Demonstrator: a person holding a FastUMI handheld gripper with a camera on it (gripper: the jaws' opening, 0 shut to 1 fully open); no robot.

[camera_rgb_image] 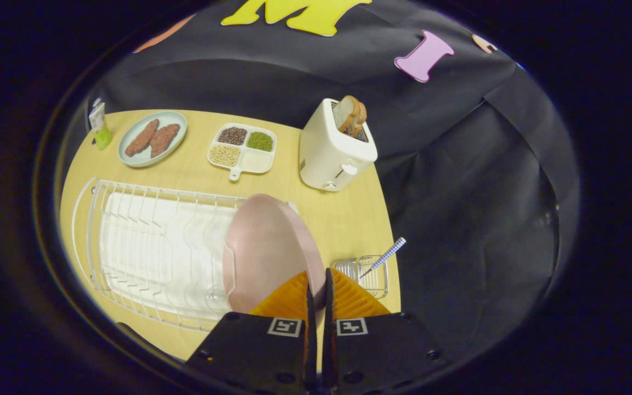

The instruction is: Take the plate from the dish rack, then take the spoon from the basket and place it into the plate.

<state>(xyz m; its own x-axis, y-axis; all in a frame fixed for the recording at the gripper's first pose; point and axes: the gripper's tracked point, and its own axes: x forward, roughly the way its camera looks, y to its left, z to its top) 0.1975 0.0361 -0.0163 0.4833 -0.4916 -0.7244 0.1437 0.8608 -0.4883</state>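
Note:
A pink plate stands on edge above the right end of the white wire dish rack. My gripper is shut on the plate's near rim, with one finger on each face. Just right of the fingers sits a small wire basket. A spoon with a blue checked handle leans out of it toward the table's right edge. The rest of the rack holds nothing.
On the wooden table beyond the rack stand a white toaster with bread slices, a divided tray of beans, a light plate with two brown patties, and a small green bottle. Black cloth hangs behind and to the right.

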